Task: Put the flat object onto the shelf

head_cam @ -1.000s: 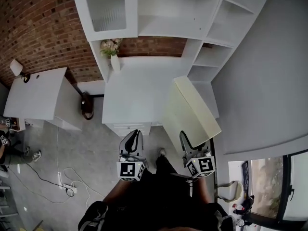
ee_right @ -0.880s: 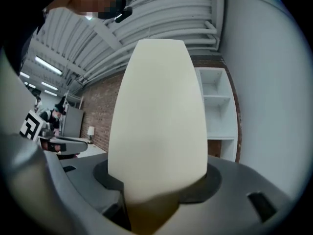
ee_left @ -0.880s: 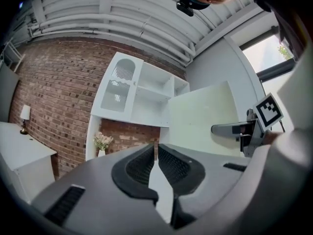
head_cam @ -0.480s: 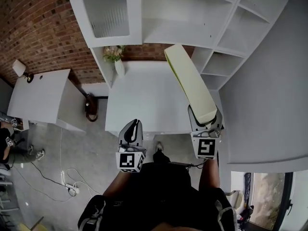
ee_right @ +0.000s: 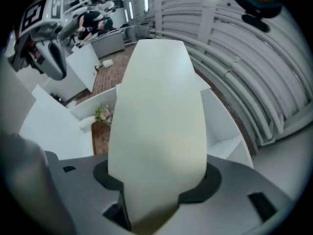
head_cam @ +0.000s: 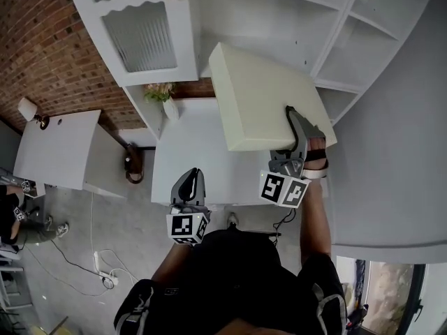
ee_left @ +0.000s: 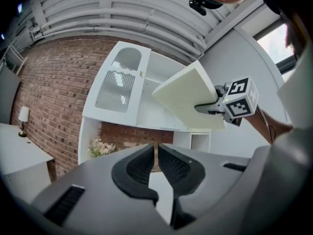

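grips the flat object (head_cam: 262,93), a thick cream slab, in the right gripper (head_cam: 292,128), jaws spread to the slab's thickness and pressed on both faces at its near right edge. holds it raised in the air in front of the white shelf unit (head_cam: 279,19) and above the white desk top (head_cam: 185,155), touching neither as far as can be seen. turns the broad face toward the head view, with the far edge up against the wide middle bay, the far left corner just beside the cabinet door (head_cam: 143,37) with its rippled glass, and the far right corner near the foot of the divider that fences off the smaller side bays (head_cam: 363,54). leaves open room in the wide bay beyond the far edge, and bare desk below and to the left of the near edge. fills the middle of the right gripper view, long edges running away from the jaws toward the shelves.

carries the left gripper (head_cam: 190,187) low, near the desk's front edge and well apart from the slab, jaws drawn nearly together with only a thin slit between and nothing in it.

elsewhere: a small vase of flowers (head_cam: 162,95) at the desk's back left corner, apart from the slab; a brick wall (head_cam: 42,40) on the left; a grey wall (head_cam: 398,138) close along the right arm; a white side table (head_cam: 59,149) with a lamp (head_cam: 28,109) well off to the left.
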